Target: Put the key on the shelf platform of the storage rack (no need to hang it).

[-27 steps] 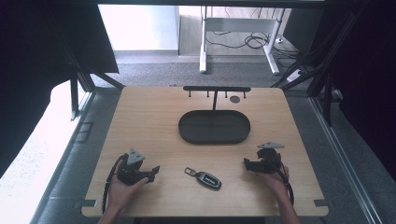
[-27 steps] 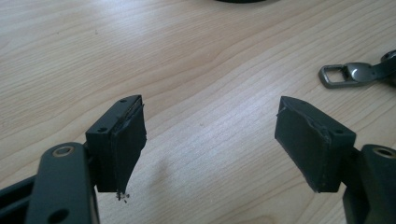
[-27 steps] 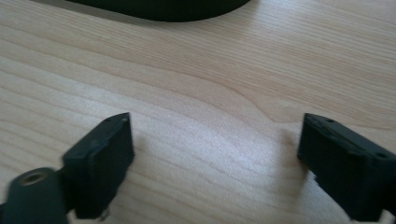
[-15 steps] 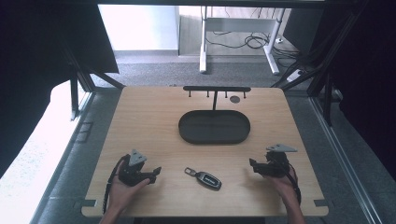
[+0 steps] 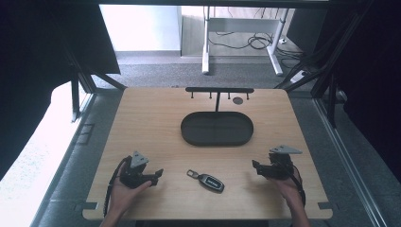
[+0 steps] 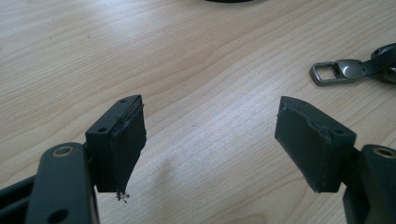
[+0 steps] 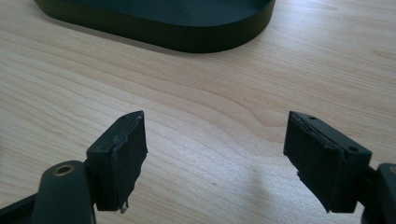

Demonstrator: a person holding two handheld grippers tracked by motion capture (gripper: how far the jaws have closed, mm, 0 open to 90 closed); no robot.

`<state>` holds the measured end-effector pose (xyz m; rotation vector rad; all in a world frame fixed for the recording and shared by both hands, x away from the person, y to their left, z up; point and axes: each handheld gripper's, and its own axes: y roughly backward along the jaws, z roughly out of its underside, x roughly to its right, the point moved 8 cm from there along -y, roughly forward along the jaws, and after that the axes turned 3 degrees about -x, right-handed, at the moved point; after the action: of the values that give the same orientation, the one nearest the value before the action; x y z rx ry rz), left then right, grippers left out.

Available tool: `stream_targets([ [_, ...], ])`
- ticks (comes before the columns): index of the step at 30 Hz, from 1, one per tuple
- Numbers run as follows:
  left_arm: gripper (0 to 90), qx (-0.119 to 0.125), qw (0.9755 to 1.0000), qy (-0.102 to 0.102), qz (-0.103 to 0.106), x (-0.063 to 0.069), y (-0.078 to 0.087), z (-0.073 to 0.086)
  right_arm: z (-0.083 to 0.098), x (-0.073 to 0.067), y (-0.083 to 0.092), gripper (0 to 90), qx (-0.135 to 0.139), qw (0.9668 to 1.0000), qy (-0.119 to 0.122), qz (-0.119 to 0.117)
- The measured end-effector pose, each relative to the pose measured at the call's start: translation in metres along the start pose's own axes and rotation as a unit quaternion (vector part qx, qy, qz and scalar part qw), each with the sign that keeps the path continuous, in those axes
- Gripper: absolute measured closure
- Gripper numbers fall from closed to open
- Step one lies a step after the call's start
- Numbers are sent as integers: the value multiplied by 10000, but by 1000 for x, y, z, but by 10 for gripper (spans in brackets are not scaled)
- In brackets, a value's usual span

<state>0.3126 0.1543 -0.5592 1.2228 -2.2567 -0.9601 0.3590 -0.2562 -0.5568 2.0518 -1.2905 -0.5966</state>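
r gripper (image 5: 256,166) has shifted outward, away from key fob (image 5: 206,180); jaws wide, empty. l gripper (image 5: 159,173) wide, empty, near fob. fob untouched, pickup pending.

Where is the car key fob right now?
In the high view the car key fob lies flat on the table, near its front edge, between the two grippers and in front of the oval tray.

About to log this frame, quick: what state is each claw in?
Left claw: open, holding nothing.
Right claw: open, holding nothing.
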Motion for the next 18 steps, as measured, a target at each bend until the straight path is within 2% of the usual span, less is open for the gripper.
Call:
stream_targets([
  [3, 248, -10, 10000, -10, 4, 1, 0, -1, -5, -3, 5, 233, 109, 9999, 32, -61],
  [5, 248, -10, 10000, 11, -4, 1, 0, -1, -11, -7, 8, 245, 173, 9997, 46, -182],
  [8, 248, -34, 10000, 9, 16, 1, -1, 0, -16, -12, 11, 253, 94, 9995, 106, -275],
  [9, 248, -48, 10000, -28, 19, 2, -2, 0, -23, -18, 15, 260, -32, 9992, 255, -299],
  [13, 248, -2, 10000, -65, 0, 2, 1, -1, -34, -36, 24, 280, -227, 9972, 574, -412],
  [18, 252, 48, 9999, -85, -34, 3, 1, 0, -41, -65, 26, 284, -500, 9912, 1060, -608],
])
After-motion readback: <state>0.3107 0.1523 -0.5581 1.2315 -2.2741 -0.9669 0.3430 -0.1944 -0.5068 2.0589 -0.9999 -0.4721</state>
